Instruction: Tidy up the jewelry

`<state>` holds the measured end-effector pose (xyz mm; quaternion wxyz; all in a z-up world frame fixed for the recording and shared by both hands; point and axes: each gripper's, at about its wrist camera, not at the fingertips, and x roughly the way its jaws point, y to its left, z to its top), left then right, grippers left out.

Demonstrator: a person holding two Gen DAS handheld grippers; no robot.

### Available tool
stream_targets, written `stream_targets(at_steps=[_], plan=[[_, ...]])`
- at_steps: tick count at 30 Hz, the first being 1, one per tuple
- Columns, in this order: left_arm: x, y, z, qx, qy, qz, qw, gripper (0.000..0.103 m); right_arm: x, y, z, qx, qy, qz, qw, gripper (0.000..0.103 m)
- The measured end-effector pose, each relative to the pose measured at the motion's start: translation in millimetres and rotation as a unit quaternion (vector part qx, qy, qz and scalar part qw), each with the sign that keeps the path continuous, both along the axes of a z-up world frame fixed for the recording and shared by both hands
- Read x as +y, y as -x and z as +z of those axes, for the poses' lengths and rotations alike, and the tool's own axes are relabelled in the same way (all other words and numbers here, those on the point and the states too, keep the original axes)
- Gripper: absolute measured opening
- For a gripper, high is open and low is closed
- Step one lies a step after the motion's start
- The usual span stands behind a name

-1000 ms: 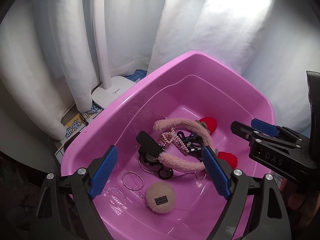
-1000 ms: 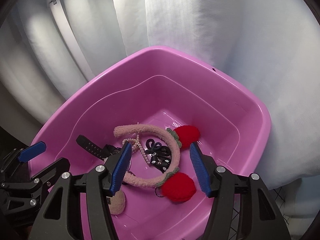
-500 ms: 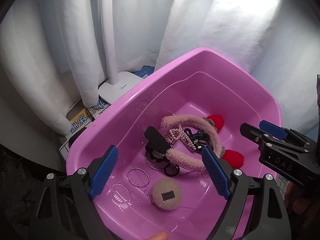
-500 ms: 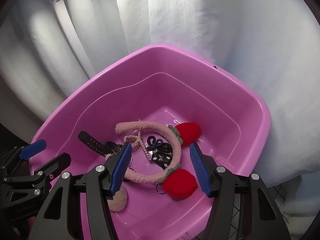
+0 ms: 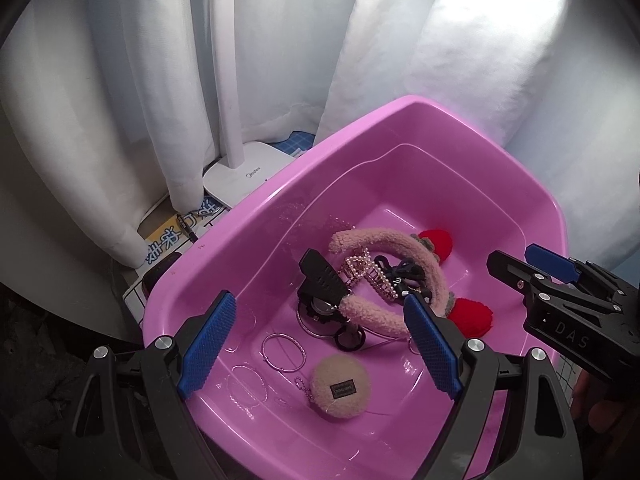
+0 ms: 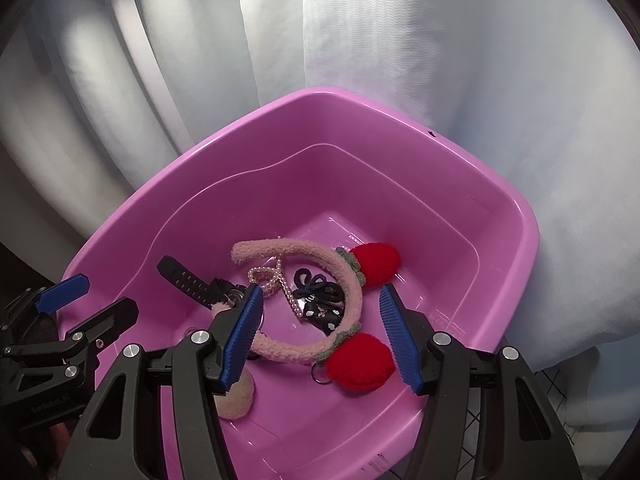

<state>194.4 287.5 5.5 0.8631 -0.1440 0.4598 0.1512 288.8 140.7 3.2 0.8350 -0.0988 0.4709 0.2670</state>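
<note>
A pink plastic tub [image 5: 224, 264] [image 6: 516, 216] holds the jewelry. In it lie a fuzzy pink headband [image 5: 384, 240] [image 6: 296, 250] with two red pompoms [image 5: 472, 314] [image 6: 360, 364], a pearl chain [image 5: 372, 272] [image 6: 286, 292], a black watch [image 5: 320, 280] [image 6: 188, 280], black hair ties [image 5: 404, 272] [image 6: 320, 300], silver hoops [image 5: 282, 350] and a beige puff [image 5: 340, 384] [image 6: 236, 396]. My left gripper [image 5: 316, 344] is open and empty above the tub's near side. My right gripper [image 6: 320, 336] is open and empty above the headband; it also shows in the left wrist view [image 5: 552, 276].
White curtains [image 5: 120, 80] [image 6: 440, 60] hang behind the tub. A white lamp base [image 5: 248, 176] with its pole stands at the tub's back left, next to a printed sheet with a pen [image 5: 186, 226]. The left gripper shows at the left edge of the right wrist view [image 6: 60, 320].
Both grippers have drawn back and up from the tub, so it sits lower and smaller in both views. Both stay open. The items in the tub have not moved.
</note>
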Motion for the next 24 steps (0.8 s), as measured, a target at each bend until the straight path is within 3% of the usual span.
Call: stream_targets(at_steps=[11, 24], plan=[[-2.0, 4.9, 2.9, -0.014, 0.004, -0.002, 0.9999, 0.084, -3.0, 3.1, 1.6, -0.002, 0.003, 0.001, 1.0, 0.058], [-3.8, 8.8, -1.0, -0.001, 0.001, 0.004, 1.0, 0.084, -3.9, 6.1, 0.8, -0.001, 0.002, 0.001, 1.0, 0.058]])
